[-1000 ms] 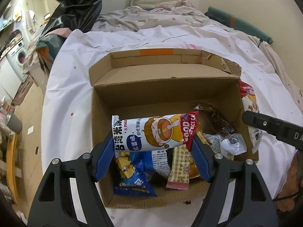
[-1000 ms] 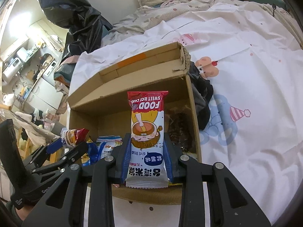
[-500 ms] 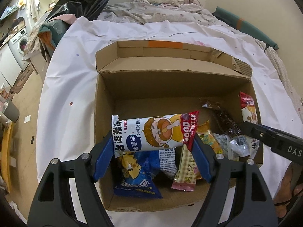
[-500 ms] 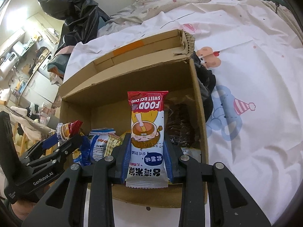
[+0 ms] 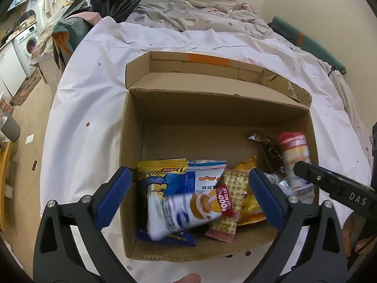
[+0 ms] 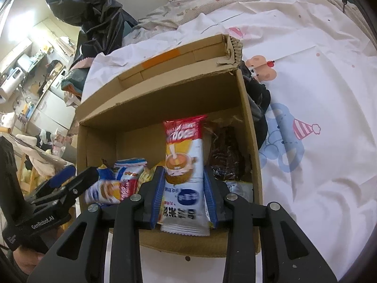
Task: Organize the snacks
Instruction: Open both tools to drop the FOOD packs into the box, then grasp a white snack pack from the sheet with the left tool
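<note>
a bed (image 5: 99, 108) under a white spotted sheet fills the room's middle, with an open cardboard box (image 5: 132, 141) set on it and a laundry corner off to one side. the left hand-held gripper (image 5: 189, 199) has just been opening: a moment ago its blue pads clamped a rice cake packet crosswise, and now the jaws stand wide apart with nothing pressed between them. that released rice cake packet (image 5: 188, 211) shows blurred, tilted on top of the blue snack bag (image 5: 165, 184) and the checked wafer bar (image 5: 232, 202) inside the box, so it looks freshly dropped in; one more snack counts as put away. the right hand-held gripper (image 6: 183, 198) is clamped on a second rice cake packet (image 6: 183, 165), held upright over the near right part of the box beside a dark wrapped snack (image 6: 226, 155), probably next to go in. the box floor under the pile is hidden, the orange bag (image 5: 247, 202) is mostly covered, and the dropped packet's print is smeared. whether it has settled cannot be told.
</note>
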{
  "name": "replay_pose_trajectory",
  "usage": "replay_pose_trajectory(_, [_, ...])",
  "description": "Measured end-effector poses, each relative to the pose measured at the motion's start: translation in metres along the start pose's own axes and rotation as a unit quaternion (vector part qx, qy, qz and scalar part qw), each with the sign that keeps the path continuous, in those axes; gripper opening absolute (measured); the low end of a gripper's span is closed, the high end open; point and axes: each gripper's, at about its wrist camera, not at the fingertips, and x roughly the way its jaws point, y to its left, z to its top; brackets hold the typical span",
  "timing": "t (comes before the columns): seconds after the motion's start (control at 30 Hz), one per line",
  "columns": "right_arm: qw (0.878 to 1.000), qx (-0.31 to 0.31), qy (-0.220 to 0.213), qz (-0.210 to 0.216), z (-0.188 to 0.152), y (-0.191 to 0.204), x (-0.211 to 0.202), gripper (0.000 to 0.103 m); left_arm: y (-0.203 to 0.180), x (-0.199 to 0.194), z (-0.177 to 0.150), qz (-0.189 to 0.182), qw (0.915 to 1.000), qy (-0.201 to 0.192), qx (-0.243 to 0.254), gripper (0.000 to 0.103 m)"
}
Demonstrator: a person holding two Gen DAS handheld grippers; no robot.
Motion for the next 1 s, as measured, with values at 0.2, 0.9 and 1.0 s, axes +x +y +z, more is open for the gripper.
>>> replay_pose_trajectory(0.2, [0.999,0.016,-0.033,0.014,0.003,-0.003,-0.013,0.083,-0.001,-0.004,0.001,-0.006,0.9999,-0.007,0.009,0.099])
replay_pose_trajectory(0.9, [0.997,-0.025,-0.077,-0.011,-0.024,0.019,-0.049,0.099,0.007,-0.059,-0.016,0.027,0.9965,-0.076,0.02,0.099])
replay_pose_trajectory(1.0, [0.997,-0.032,-0.074,-0.017,-0.033,0.021,-0.05,0.099,0.006,-0.066,-0.023,0.028,0.9957,-0.085,0.021,0.099])
